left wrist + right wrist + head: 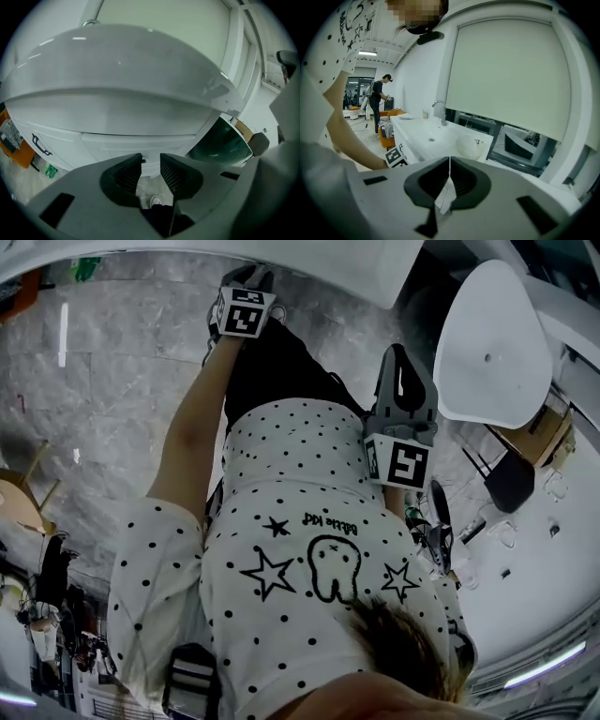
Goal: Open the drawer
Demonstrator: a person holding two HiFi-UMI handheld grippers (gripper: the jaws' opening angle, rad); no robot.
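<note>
Drawer front, a white panel, runs across the middle of the left gripper view beneath the overhanging white countertop. It sits directly above the tips of the left gripper, and whether the tips touch it cannot be told. That claw's jaws stand a narrow gap apart with nothing between them; floor and a white shoe show through the gap. The right gripper, at the lower centre of its own view, has its jaws pressed together, with a thin white slip at the seam.
</note>
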